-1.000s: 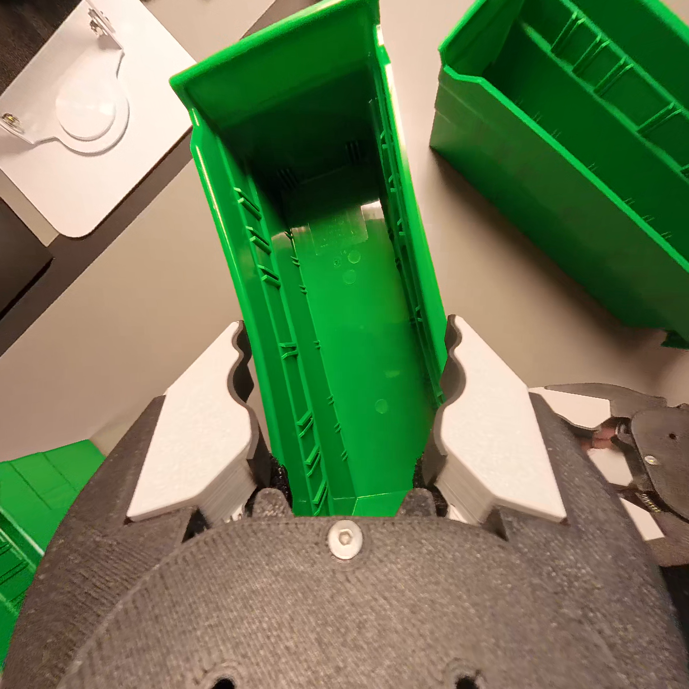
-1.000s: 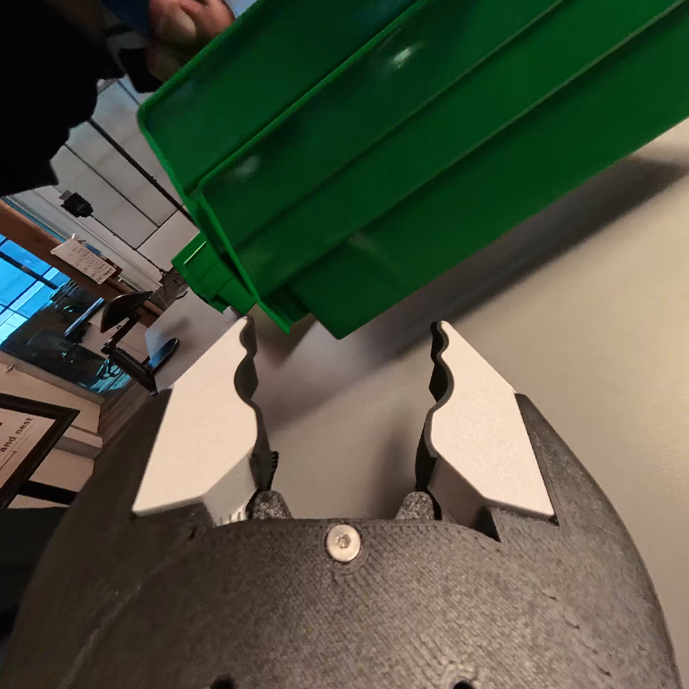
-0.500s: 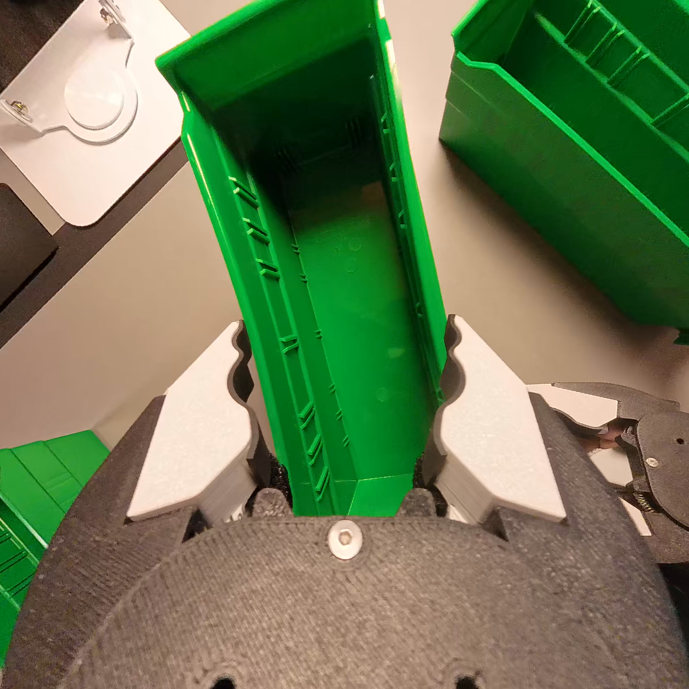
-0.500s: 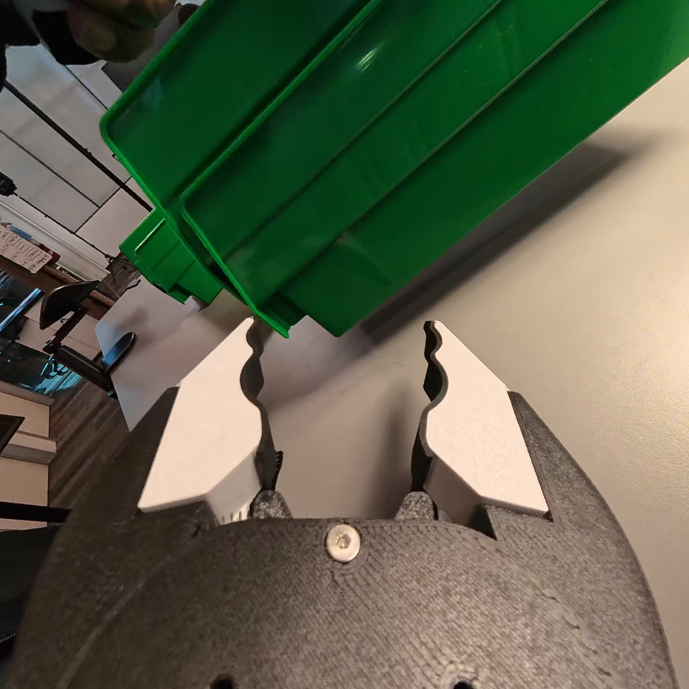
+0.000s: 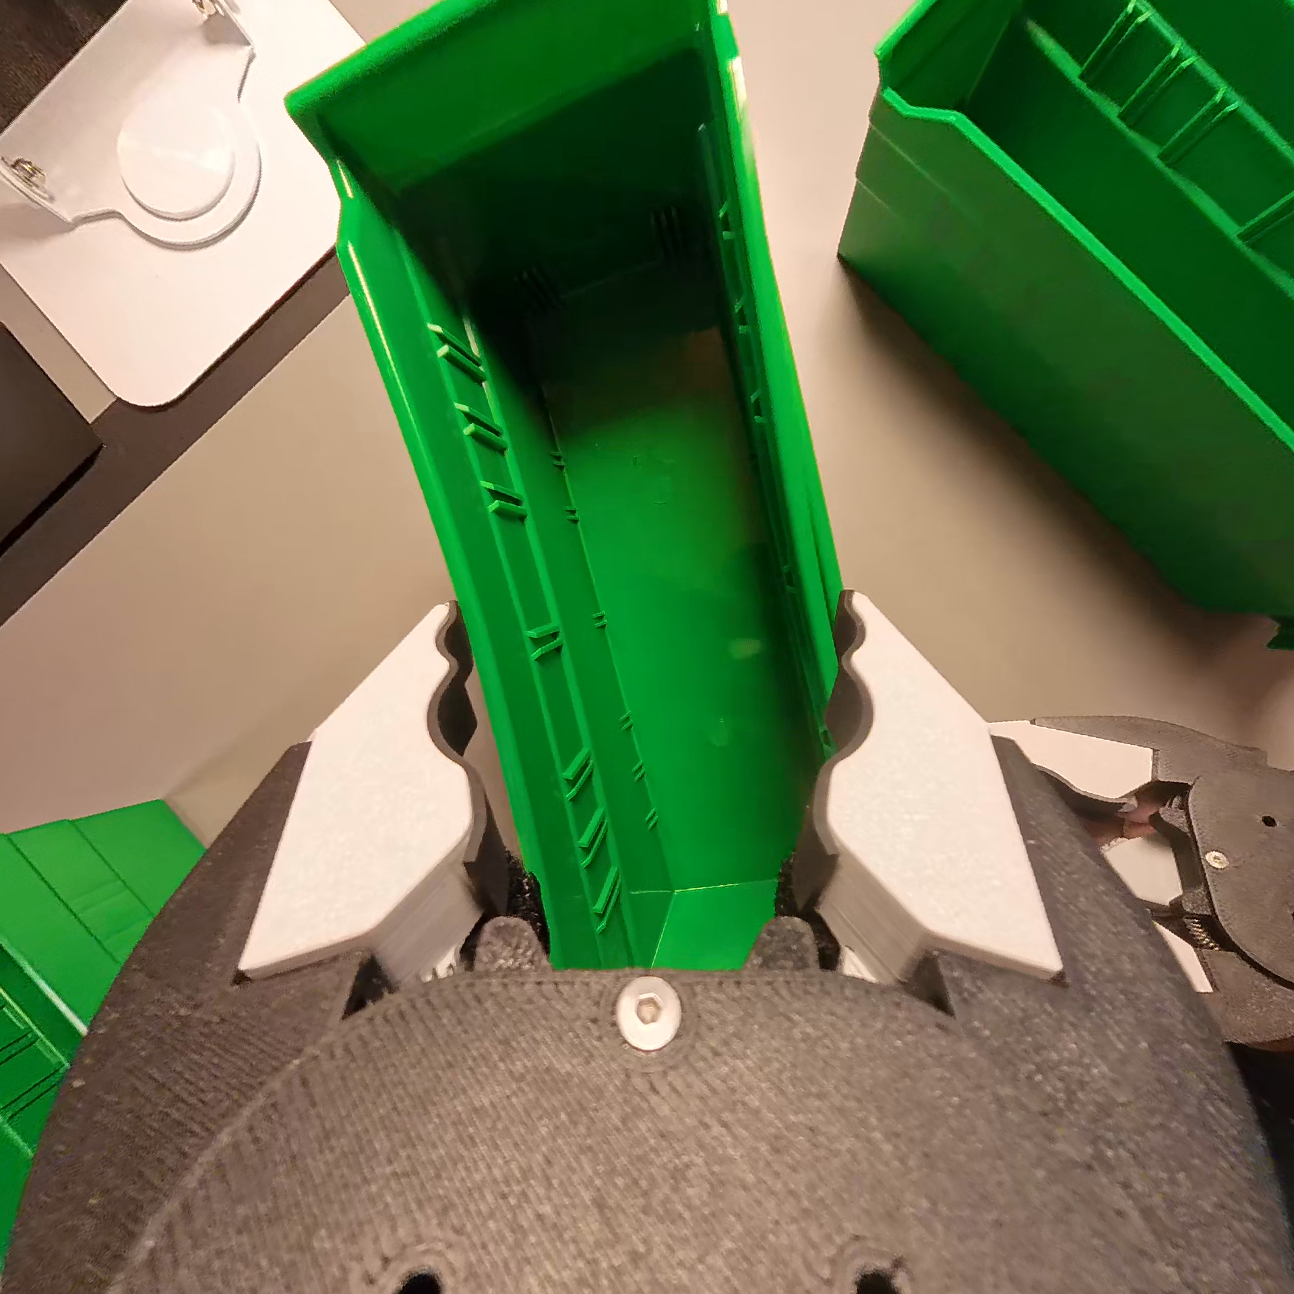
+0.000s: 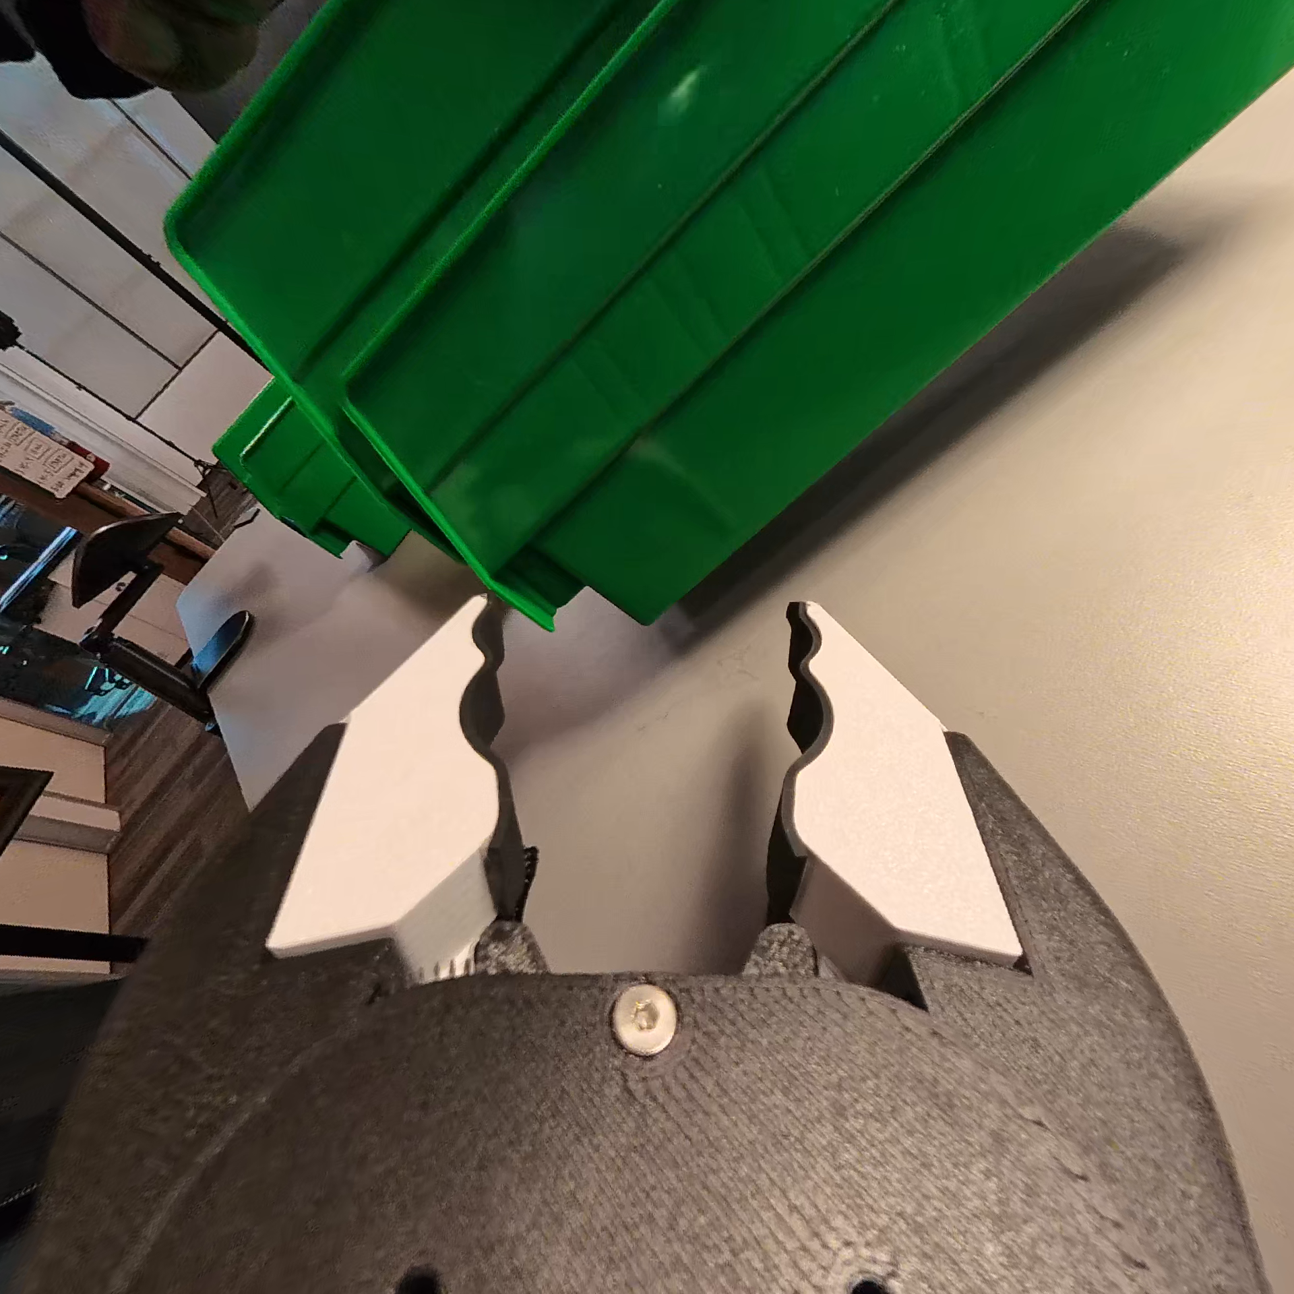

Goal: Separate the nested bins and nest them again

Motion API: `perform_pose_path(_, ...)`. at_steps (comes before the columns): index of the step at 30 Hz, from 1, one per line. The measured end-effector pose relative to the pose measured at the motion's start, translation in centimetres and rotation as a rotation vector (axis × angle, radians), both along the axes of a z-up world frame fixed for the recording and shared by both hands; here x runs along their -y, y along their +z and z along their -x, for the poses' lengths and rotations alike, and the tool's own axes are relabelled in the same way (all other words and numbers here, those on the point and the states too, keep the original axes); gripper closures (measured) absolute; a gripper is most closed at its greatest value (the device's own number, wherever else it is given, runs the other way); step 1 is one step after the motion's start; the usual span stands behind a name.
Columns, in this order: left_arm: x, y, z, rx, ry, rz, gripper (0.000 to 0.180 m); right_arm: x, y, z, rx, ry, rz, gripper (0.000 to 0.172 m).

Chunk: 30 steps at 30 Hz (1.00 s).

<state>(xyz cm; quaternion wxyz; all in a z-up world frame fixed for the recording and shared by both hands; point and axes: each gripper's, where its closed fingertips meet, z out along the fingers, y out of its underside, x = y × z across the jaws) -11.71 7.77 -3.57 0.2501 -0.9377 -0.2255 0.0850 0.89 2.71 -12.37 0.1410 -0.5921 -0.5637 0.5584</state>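
Left gripper: black, coarse-textured printed body, rounded hood, one silver hex screw at centre, two holes along lower frame edge. Fingers pale grey wedges, dark wavy inner pads. Right gripper: same build, same grey fingers

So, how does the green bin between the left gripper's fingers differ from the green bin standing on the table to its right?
The held bin is lifted between the left gripper fingers; the table bin rests on the table. The held bin is single; the table bin has another nested inside. Both are green plastic.
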Motion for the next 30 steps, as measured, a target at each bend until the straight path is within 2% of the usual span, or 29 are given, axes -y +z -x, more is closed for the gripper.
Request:
perform_pose_path(8,-0.1,-0.2,0.2,0.014,-0.004,0.002,0.078,0.0,0.0,0.0,0.001,0.002,0.017,0.089)
perform_pose_path(18,0.1,3.7,1.0,-0.007,0.006,-0.077,0.078,0.2,0.6,-0.3,-0.023,0.042,0.074,0.088)
perform_pose_path(26,4.6,8.2,4.4,-0.048,0.111,-0.157,0.077,0.4,0.8,-0.4,-0.029,0.061,0.102,0.087)
perform_pose_path(30,7.5,8.1,6.5,-0.076,0.174,-0.139,0.077,0.4,0.8,-0.4,-0.028,0.065,0.107,0.087)
